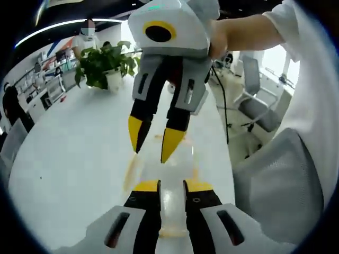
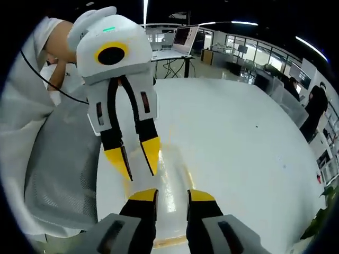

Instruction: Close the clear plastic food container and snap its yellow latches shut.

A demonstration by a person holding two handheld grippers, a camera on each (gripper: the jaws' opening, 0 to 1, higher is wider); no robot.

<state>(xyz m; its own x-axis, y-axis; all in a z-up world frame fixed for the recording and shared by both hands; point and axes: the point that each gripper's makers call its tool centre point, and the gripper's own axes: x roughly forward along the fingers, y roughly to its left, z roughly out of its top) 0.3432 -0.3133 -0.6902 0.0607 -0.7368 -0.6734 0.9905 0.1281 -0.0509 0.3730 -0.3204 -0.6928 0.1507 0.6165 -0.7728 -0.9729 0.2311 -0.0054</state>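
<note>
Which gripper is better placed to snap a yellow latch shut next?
Left, narrowly: the left gripper, open, straddles one end of the container with a yellow latch between its jaws. The right gripper, also open, sits similarly at the opposite end.

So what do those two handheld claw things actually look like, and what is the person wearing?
Each gripper, left and right, has a white rounded body, grey-white shoulders and two black jaws with yellow tips. A black cable trails from the right one. The person wears a white short sleeve.
</note>
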